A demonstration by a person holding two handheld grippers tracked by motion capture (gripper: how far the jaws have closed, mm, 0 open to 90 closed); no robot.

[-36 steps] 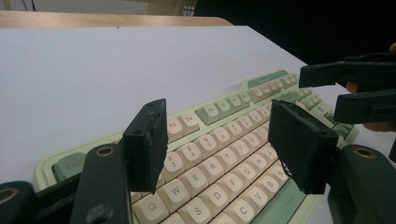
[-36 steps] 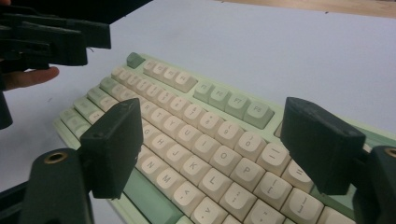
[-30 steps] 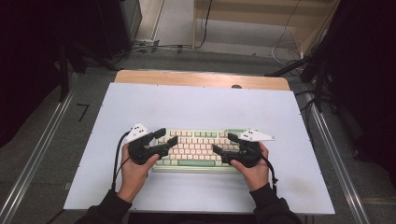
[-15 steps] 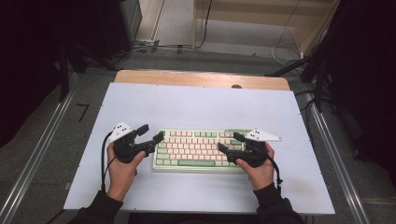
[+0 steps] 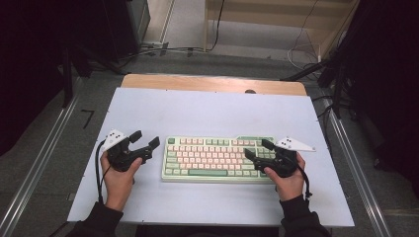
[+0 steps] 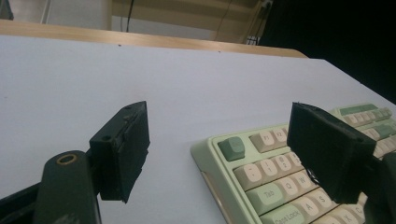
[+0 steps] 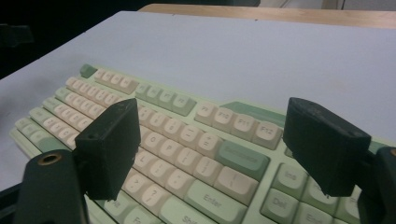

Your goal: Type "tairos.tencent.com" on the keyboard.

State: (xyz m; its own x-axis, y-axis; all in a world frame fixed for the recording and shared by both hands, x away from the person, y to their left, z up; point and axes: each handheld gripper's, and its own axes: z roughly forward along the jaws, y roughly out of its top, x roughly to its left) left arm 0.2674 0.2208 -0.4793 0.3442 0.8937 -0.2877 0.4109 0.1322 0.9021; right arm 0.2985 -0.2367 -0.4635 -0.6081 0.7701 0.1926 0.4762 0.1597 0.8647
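I find my left gripper just left of the keyboard, jaws having just been opening, nothing between them. My right gripper hangs spread over its right keys, empty. The keyboard lies mid-table, lengthwise across.

Left tool open just beside the keyboard's left end; right tool open over its right end.

One keyboard on one table — two grippers, left gripper and right gripper.
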